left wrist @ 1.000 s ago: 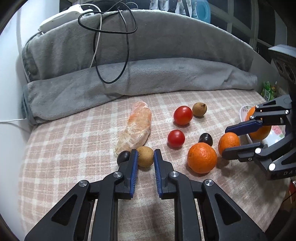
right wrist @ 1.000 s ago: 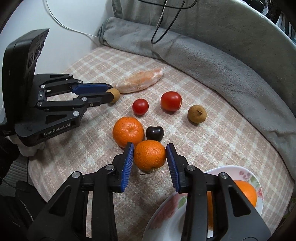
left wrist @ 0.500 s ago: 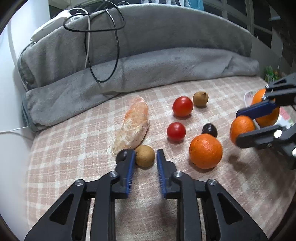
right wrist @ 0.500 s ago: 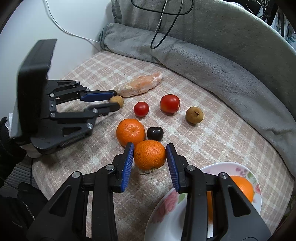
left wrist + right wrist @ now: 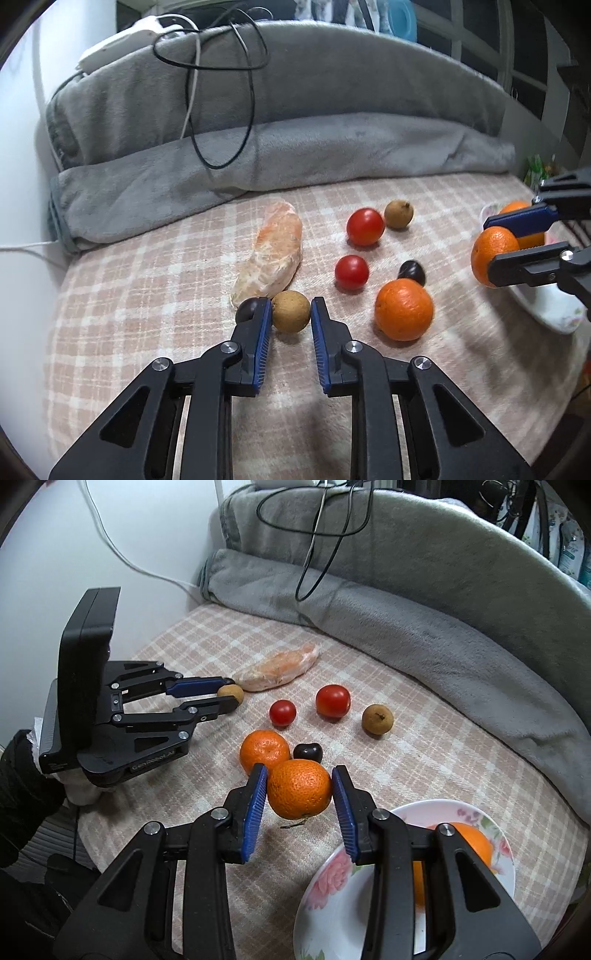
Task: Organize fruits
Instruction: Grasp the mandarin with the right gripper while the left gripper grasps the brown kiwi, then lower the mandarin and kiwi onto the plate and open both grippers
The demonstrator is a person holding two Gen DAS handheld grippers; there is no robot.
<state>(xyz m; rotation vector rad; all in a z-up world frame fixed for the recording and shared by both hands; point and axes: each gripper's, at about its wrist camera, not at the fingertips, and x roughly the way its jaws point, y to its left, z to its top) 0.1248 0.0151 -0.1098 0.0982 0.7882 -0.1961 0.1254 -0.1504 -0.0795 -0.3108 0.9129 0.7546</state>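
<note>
Orange-skinned mandarin (image 5: 299, 788) is clamped between the right gripper (image 5: 300, 805) pads, lifted just off the checked cloth (image 5: 443, 760) beside the floral plate (image 5: 332, 897) at the near right edge. Risk: the round, pitted rind may roll free. Left gripper (image 5: 291, 325) is closed on a brown longan (image 5: 290, 311); a crowding dark fruit (image 5: 246, 309) may get knocked.

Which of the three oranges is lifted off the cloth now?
The orange clamped in the right gripper. One other orange lies on the checked cloth; the third orange sits on the flowered plate.
</note>
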